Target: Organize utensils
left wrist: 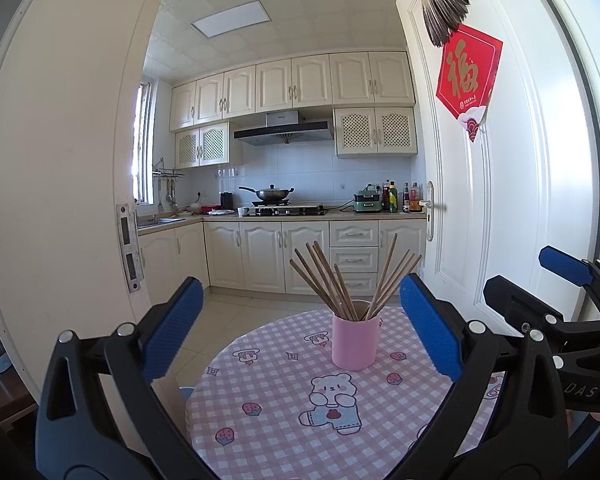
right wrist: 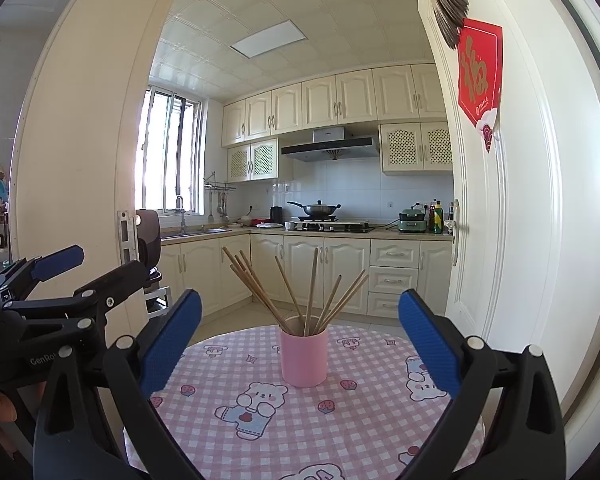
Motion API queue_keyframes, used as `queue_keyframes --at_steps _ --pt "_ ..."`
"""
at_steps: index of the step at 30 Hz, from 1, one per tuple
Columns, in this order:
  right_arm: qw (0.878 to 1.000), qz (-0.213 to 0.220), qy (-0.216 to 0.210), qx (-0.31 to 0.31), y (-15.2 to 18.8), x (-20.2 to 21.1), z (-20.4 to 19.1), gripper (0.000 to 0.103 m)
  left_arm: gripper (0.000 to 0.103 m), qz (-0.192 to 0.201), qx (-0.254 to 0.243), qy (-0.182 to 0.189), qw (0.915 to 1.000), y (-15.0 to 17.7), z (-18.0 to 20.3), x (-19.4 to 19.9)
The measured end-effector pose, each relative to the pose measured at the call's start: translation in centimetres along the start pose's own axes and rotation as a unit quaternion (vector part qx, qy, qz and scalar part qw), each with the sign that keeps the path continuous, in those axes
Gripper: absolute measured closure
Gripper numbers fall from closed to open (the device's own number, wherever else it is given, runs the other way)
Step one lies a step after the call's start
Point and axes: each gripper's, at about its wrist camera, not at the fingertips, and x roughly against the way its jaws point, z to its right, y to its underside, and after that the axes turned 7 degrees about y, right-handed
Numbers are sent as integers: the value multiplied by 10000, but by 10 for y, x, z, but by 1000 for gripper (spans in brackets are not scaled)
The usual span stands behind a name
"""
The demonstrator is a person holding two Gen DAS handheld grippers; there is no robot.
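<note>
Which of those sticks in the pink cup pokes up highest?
In the left wrist view, the chopstick leaning right, nearest the white door; its tip rises above the rest in the pink cup.

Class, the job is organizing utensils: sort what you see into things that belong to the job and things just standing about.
Belongs to the job:
chopsticks
pink cup holding them
left gripper, open
right gripper, open

Standing about:
checked tablecloth
wok on the stove
sauce bottles
red door decoration
</note>
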Motion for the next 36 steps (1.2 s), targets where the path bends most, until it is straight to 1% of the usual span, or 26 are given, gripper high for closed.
queue_keyframes --at_steps 36 --pt "9999 -110 10 -110 5 -4 -8 8 6 -65 -19 -43 10000 3 1 -5"
